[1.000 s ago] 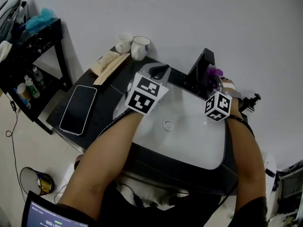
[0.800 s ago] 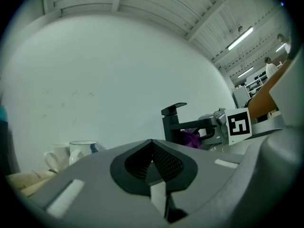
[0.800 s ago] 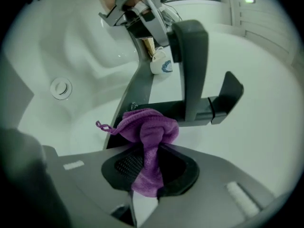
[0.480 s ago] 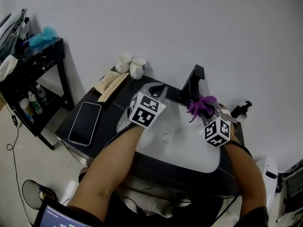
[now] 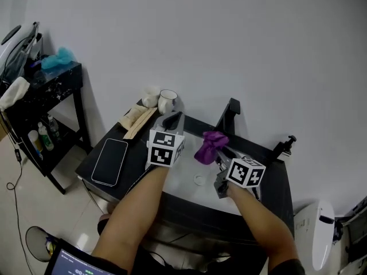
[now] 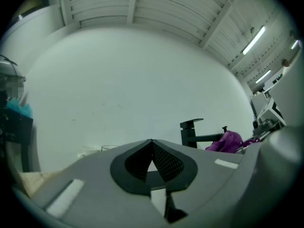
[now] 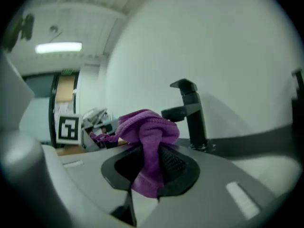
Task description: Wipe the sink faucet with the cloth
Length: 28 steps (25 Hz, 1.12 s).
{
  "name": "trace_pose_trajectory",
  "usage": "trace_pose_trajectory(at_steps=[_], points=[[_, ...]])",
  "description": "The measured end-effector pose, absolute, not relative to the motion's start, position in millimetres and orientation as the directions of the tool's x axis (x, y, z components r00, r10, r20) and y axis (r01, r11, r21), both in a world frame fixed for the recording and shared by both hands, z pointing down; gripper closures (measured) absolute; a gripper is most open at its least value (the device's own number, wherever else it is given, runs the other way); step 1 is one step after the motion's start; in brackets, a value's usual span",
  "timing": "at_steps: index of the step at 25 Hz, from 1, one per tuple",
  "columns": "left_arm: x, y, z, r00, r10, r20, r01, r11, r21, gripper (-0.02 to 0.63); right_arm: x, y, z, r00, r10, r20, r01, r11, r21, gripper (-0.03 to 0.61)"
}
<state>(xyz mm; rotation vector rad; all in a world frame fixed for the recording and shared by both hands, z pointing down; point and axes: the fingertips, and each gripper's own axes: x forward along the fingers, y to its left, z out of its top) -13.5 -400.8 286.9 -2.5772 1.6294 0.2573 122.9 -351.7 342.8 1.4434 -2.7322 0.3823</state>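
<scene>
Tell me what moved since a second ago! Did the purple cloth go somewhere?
Yes. The right gripper carried the purple cloth from the faucet's right side across to its left, over the sink, keeping hold of it. The left gripper stayed shut and empty near the sink's left edge. The phone and cups stayed put.

Soft, nubbly purple terry cloth (image 7: pixel 147 137); matt black squared metal faucet (image 7: pixel 192 113); glossy, smooth white sink basin (image 5: pixel 194 168) at its six o'clock.
</scene>
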Motion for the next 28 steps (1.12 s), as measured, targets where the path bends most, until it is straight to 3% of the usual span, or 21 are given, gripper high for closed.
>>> trace_pose_trajectory(at_steps=[3, 6, 17, 28], points=[[-25.4, -396.9, 283.9, 0.398, -0.893, -0.211, -0.905, -0.420, 0.072, 0.597, 105.6, -368.7, 349.1, -0.508, -0.860, 0.046, -0.768, 0.428, -0.476, 0.494], [-23.3, -392.3, 283.1, 0.404, -0.888, -0.218, -0.904, -0.424, 0.054, 0.597, 97.8, -387.9, 350.0, -0.401, -0.916, -0.002, -0.738, 0.325, -0.591, 0.494], [-45.4, -385.5, 270.8, 0.327, -0.898, -0.294, -0.912, -0.381, 0.149, 0.597, 92.5, -449.3, 286.4, -0.116, -0.984, -0.133, -0.682, 0.176, -0.710, 0.506], [-61.9, -380.1, 260.4, 0.269, -0.900, -0.344, -0.924, -0.342, 0.172, 0.597, 127.6, -470.2, 301.1, 0.036, -0.993, -0.110, -0.618, 0.064, -0.783, 0.508]])
